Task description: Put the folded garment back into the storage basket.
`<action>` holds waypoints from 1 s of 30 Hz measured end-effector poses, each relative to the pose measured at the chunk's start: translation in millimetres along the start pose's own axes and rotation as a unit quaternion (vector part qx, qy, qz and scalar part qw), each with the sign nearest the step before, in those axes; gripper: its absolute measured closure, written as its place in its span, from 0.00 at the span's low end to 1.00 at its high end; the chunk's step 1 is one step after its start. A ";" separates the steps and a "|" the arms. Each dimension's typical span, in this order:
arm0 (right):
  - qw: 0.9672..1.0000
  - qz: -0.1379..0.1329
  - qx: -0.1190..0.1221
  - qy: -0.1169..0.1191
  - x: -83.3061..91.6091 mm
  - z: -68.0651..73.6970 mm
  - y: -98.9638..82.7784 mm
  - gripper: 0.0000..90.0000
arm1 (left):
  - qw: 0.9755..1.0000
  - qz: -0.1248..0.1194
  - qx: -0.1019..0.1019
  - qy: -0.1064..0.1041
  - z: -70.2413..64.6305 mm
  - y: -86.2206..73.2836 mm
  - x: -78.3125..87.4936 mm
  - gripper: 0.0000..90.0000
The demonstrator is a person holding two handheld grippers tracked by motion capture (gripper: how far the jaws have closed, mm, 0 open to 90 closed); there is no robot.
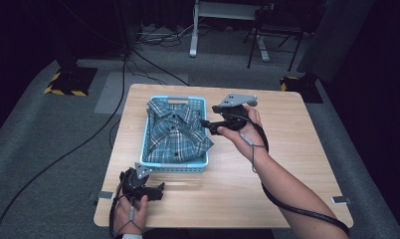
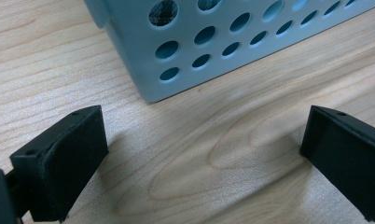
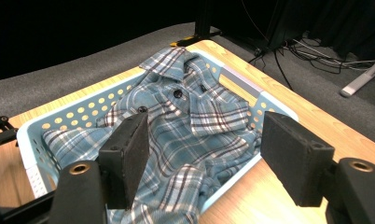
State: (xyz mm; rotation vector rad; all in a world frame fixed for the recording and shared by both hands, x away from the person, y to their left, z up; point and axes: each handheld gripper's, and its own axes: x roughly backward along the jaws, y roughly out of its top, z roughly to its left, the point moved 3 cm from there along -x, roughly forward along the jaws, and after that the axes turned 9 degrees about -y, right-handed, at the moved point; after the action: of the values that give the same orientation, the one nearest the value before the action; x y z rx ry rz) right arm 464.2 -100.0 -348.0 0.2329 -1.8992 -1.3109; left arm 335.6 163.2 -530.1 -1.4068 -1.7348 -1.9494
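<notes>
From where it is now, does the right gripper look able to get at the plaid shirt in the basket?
Probably yes. The right gripper hangs at the basket's right rim, jaws open toward the plaid shirt, which lies uncovered in the open-topped basket with nothing between.

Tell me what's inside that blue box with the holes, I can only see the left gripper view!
Observer: A plaid shirt lies crumpled in the basket.
Operator: Is the other gripper grabbing it?
Observer: No. The right gripper hovers open at the basket's right edge.
Operator: Does the shirt fit all inside?
Observer: Not quite; one part drapes over the right rim.
</notes>
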 end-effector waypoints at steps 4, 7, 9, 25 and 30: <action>1.000 0.000 0.003 0.003 7.3 -4.6 -1.5 0.36 | 1.000 0.000 0.000 0.000 0.0 0.0 0.0 0.00; 1.000 -0.001 0.003 0.004 11.7 -8.7 -3.1 0.36 | 1.000 0.000 0.000 0.000 0.0 0.0 0.0 0.00; 1.000 -0.001 0.004 0.002 15.0 -11.3 -3.6 0.36 | 1.000 0.000 -0.001 0.000 0.1 0.0 0.0 0.00; 1.000 -0.006 0.000 -0.001 31.8 -25.1 -5.5 0.35 | 1.000 0.000 0.000 0.000 -0.1 0.0 -0.1 0.00; 1.000 -0.002 0.006 -0.013 39.9 -34.5 -12.9 0.35 | 1.000 0.000 0.000 0.000 -0.1 0.0 0.0 0.00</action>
State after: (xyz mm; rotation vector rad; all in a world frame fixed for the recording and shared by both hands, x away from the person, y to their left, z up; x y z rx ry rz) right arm 458.1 -152.1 -333.9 0.2263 -1.9285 -1.3113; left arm 335.6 163.2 -530.1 -1.4065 -1.7348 -1.9493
